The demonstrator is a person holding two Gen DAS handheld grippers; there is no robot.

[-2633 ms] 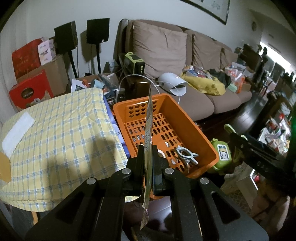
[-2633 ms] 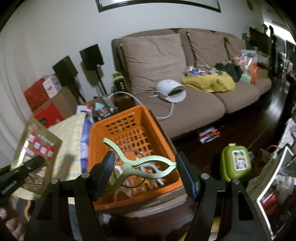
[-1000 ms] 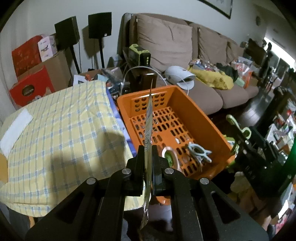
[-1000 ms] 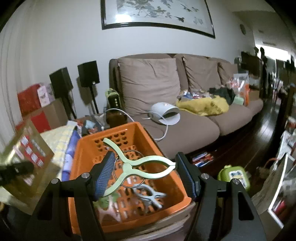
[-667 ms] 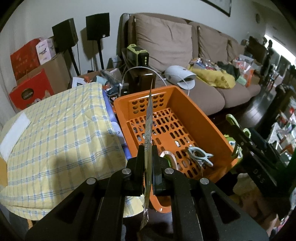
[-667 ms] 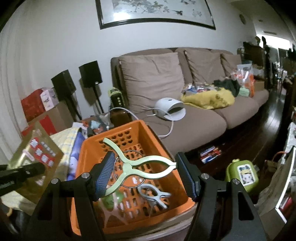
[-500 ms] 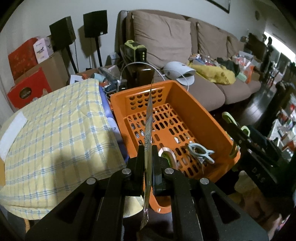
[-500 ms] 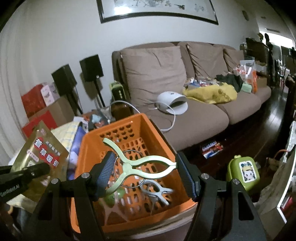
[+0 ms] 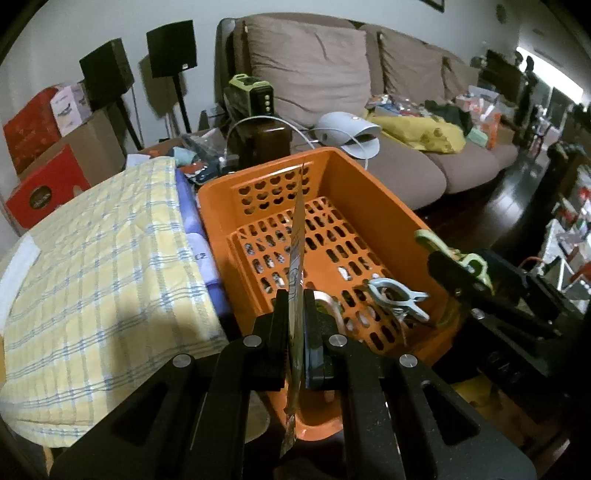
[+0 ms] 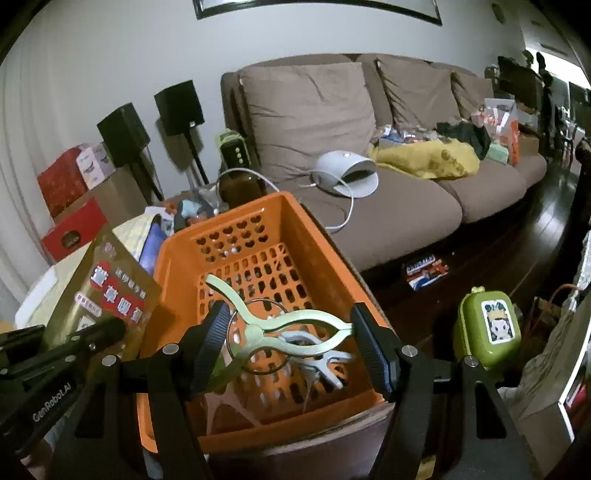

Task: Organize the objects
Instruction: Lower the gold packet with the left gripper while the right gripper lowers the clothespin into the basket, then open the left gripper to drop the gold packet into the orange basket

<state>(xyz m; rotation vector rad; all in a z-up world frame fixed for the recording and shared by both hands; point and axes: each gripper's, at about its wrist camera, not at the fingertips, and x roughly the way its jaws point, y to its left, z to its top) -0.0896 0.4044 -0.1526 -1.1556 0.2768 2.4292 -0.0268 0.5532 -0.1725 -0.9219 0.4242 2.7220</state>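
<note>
Two black speakers (image 10: 177, 107) beside brown sofa (image 10: 369, 155); orange basket (image 9: 384, 214) next to yellow checked cloth (image 9: 96, 258). Left gripper (image 9: 295, 314) clamped shut on gold packet (image 10: 110, 291) above basket's near left corner. Right gripper (image 10: 291, 343) pinching green clip (image 10: 284, 328) over near rim, above pale blue clip (image 9: 399, 299) inside.

A cluttered home living room: a long brown sofa (image 10: 369, 155) strewn with a yellow cloth (image 10: 424, 157) and packets, two black speakers (image 10: 179, 103) on stands, gift boxes (image 9: 33, 155) stacked against the wall, and what seems a framed picture (image 10: 314, 9) overhead.
</note>
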